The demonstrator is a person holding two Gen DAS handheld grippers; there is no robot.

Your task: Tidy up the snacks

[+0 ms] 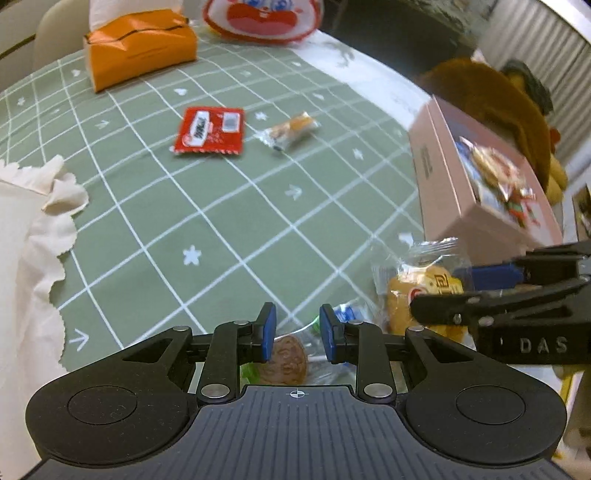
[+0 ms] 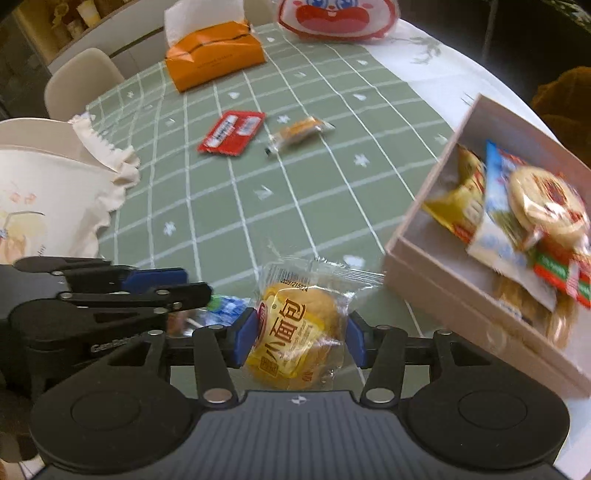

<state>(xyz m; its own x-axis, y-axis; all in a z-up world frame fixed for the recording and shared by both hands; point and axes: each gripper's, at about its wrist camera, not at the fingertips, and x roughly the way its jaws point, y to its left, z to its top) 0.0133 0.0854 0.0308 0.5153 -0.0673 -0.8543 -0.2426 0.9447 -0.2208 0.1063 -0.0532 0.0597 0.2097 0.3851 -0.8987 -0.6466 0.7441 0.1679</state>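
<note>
In the left wrist view my left gripper (image 1: 297,332) points down at the green checked tablecloth (image 1: 221,221), shut on a clear packet with a round brown cookie (image 1: 288,360). The right wrist view shows my right gripper (image 2: 301,339) shut on a yellow small-bread packet (image 2: 295,332), its blue pads pressing both sides. That bread packet (image 1: 417,295) also shows beside the left gripper. The pink box (image 2: 443,295) with several snack packets inside stands just to the right. A red sachet (image 2: 231,133) and a small wrapped cake (image 2: 299,131) lie farther out on the cloth.
An orange tissue box (image 2: 214,55) and a red-and-white cartoon bag (image 2: 340,18) sit at the far edge. A cream cloth bag (image 2: 44,199) lies at the left. A brown plush toy (image 1: 491,103) sits behind the pink box (image 1: 443,184). Chairs (image 2: 81,74) stand beyond the table.
</note>
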